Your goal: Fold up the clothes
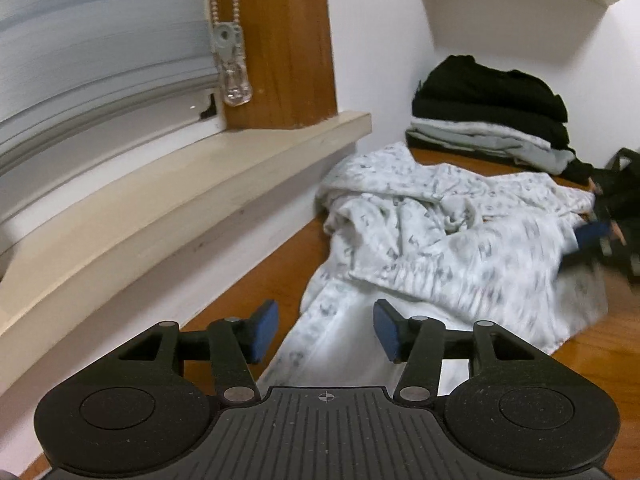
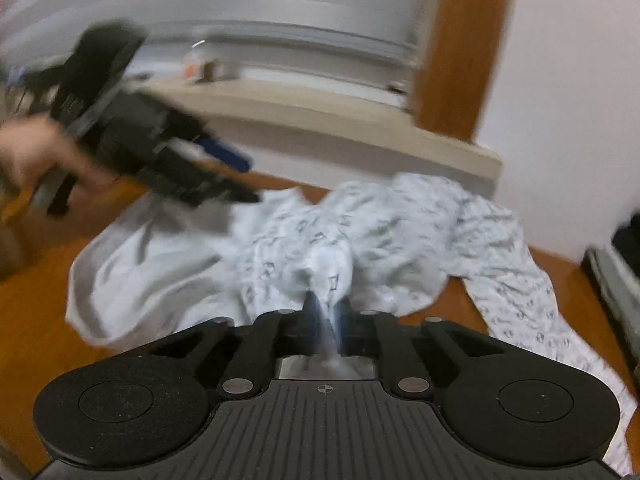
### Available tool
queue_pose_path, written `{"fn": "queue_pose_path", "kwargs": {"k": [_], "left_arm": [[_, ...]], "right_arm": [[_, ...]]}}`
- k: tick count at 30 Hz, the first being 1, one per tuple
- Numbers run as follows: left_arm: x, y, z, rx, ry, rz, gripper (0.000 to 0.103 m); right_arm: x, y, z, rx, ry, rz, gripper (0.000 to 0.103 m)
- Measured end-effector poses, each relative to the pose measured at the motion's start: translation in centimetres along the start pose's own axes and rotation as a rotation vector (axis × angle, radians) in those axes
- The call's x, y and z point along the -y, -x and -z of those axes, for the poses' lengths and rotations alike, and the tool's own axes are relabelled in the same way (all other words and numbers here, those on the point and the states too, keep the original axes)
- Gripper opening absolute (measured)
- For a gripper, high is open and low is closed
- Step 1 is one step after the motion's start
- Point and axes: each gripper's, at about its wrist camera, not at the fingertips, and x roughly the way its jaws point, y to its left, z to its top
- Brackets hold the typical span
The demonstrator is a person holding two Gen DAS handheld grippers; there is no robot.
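Your right gripper (image 2: pixel 326 308) is clamped on a pinch of the white printed garment (image 2: pixel 360 232): in the right wrist view a fold of cloth runs down between the blue pads, which stand nearly together. Your left gripper (image 1: pixel 326 330) has its jaws apart with nothing pressed between them; the cloth lies under and beyond the gap, and the blue pads (image 1: pixel 266 332) touch no fabric that you can see. The garment sits crumpled on the wooden surface (image 1: pixel 256 280) below the window sill (image 1: pixel 192 184), heaped toward 1 o'clock from the left gripper, with one flat strip trailing back toward 6 o'clock beneath the jaws. Judged from the left view, its long axis runs roughly from 6 toward 1 o'clock; in the right view a sleeve or leg trails off toward 4 o'clock. A stack of folded dark and grey clothes (image 1: pixel 492 120) stands well apart, at 2 o'clock against the wall. In the right view the left gripper shows blurred at 10 o'clock, above the garment's left edge, held by a hand (image 2: pixel 36 152). Reading: the garment is still bunched, so the fold proper has not begun and it needs spreading first. The right gripper is already holding the cloth; the left is the free one and lies nearest the trailing strip. The coming move likely turns on the left taking an edge at 12 to 1 o'clock, opposite the right's hold.
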Motion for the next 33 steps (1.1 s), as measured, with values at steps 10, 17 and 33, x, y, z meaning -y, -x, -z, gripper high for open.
{"fn": "queue_pose_path", "kwargs": {"k": [10,17,33], "left_arm": [[-2.2,-3.6,0.2,-0.124,0.147,0.092,0.054],[-2.6,-2.2,0.8,-0.12,0.157,0.111,0.005],[-10.5,20.1,1.8,0.181,0.261,-0.276,0.003]], "right_arm": [[8.1,-0.2,-0.5,0.017,-0.222,0.107,0.013],[6.5,0.1,-0.3,0.014,-0.155,0.058,0.04],[-5.6,1.0,-7.2,0.1,-0.129,-0.447,0.004]]}}
